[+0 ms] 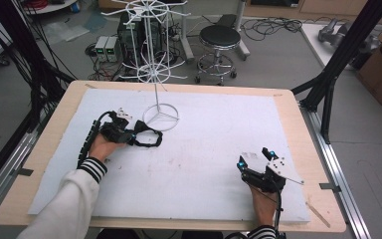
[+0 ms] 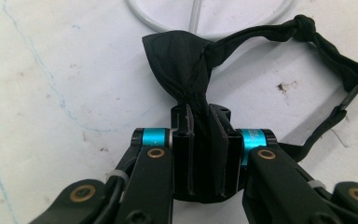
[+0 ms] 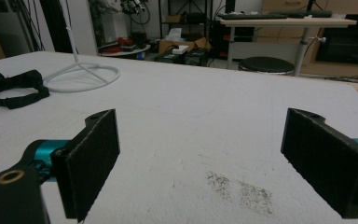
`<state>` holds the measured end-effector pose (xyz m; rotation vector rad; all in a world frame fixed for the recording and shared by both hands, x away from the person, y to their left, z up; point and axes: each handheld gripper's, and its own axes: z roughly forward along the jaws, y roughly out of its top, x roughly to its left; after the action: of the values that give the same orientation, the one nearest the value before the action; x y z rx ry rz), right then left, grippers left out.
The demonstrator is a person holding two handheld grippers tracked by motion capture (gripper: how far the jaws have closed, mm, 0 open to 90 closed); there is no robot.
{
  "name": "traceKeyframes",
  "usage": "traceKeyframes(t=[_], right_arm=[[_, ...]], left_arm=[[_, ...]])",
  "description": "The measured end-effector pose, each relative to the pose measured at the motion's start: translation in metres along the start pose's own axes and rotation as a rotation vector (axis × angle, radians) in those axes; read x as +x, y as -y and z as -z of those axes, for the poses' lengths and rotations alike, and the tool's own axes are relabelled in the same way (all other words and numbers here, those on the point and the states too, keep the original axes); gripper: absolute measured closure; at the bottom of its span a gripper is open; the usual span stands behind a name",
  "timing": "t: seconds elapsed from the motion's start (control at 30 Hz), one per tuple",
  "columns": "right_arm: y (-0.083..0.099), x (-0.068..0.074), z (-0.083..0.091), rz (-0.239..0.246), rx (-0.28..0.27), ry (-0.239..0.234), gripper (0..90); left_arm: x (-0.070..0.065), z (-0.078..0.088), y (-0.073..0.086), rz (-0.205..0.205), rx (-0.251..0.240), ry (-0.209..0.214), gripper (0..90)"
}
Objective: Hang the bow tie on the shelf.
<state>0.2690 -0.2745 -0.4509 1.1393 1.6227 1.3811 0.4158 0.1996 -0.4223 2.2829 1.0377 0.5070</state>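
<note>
The left gripper [image 2: 200, 140] is clamped on one wing of a black bow tie [image 2: 182, 65], its jaws closed against the fabric. The other wing fans out above the jaws, overlapping the white wire ring base [image 2: 205, 33] at the top edge. The neck strap [image 2: 340, 60], with a knot, loops rightward on the stained white table cover [image 2: 51, 70].
</note>
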Motion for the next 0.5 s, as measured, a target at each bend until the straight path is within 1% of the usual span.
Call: traceKeyframes(t=[0.03, 0.1, 0.17, 0.2, 0.27, 0.33, 0.37, 0.4, 0.5], right_arm=[[0.0, 0.0, 0.0, 0.0, 0.0, 0.0, 10.5], [0.0, 0.0, 0.0, 0.0, -0.001, 0.001, 10.5], [0.0, 0.0, 0.0, -0.001, -0.002, 0.001, 10.5], [0.0, 0.0, 0.0, -0.001, -0.002, 0.002, 10.5], [0.0, 0.0, 0.0, 0.001, -0.002, 0.001, 10.5], [0.0, 0.0, 0.0, 0.0, -0.002, 0.001, 10.5], [0.0, 0.0, 0.0, -0.002, -0.001, 0.0, 10.5], [0.0, 0.0, 0.0, -0.002, -0.001, 0.0, 10.5], [0.0, 0.0, 0.0, -0.002, -0.002, 0.0, 10.4]], left_arm=[[0.0, 0.001, 0.0, -0.005, 0.004, -0.004, 80.0], [0.0, 0.002, 0.0, 0.002, -0.002, -0.001, 80.1], [0.0, 0.003, 0.0, 0.011, -0.012, 0.003, 80.4], [0.0, 0.005, 0.0, 0.01, -0.013, 0.01, 80.5], [0.0, 0.008, -0.001, 0.008, -0.027, 0.01, 80.8], [-0.001, 0.014, -0.001, -0.002, -0.05, 0.014, 80.9], [-0.001, 0.016, -0.002, 0.0, -0.064, 0.018, 80.9], [-0.002, 0.02, -0.002, -0.008, -0.085, 0.026, 81.0], [-0.003, 0.029, -0.002, -0.025, -0.124, 0.045, 81.3]])
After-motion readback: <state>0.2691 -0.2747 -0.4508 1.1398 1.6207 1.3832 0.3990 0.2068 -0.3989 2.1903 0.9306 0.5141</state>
